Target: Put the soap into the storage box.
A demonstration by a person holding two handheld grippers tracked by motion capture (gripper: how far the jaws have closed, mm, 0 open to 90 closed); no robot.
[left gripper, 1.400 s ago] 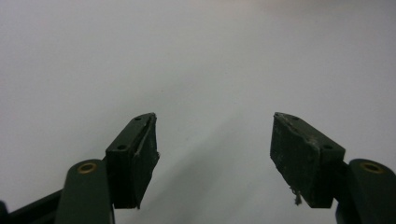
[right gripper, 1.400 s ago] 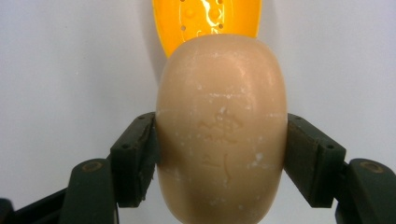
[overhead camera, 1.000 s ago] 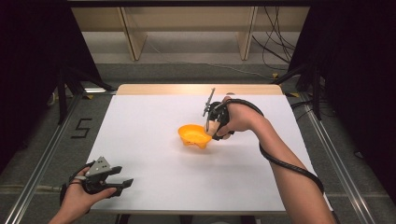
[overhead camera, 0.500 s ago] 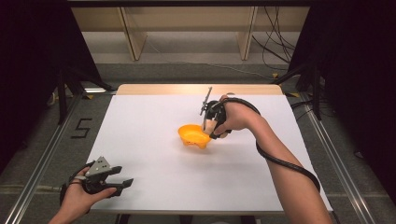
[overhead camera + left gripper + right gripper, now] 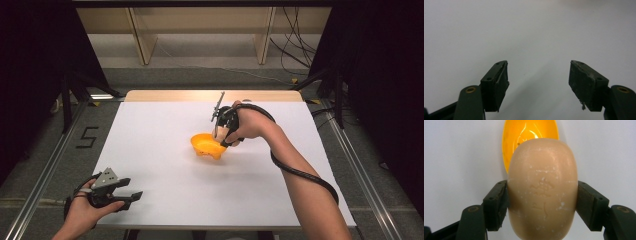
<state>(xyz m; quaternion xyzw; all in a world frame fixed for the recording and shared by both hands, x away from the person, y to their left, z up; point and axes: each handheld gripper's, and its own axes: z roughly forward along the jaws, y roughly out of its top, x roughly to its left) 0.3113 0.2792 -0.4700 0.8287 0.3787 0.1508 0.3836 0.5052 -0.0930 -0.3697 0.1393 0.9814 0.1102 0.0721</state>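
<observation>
Two tongs: right (image 5: 541, 205) clamping soap bar (image 5: 542, 187), left (image 5: 537, 82) wide apart.

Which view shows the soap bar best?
The right gripper view: the beige soap bar sits large and close, clamped between the right gripper pads above the orange dish. The high view shows just a sliver of it beside the hand. The left gripper view faces bare table.

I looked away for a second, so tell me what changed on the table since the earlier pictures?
Hardly anything. The right gripper still clamps the tan soap bar over the orange dish, having barely shifted. The left gripper stays open and idle near the white table's front-left corner.
</observation>
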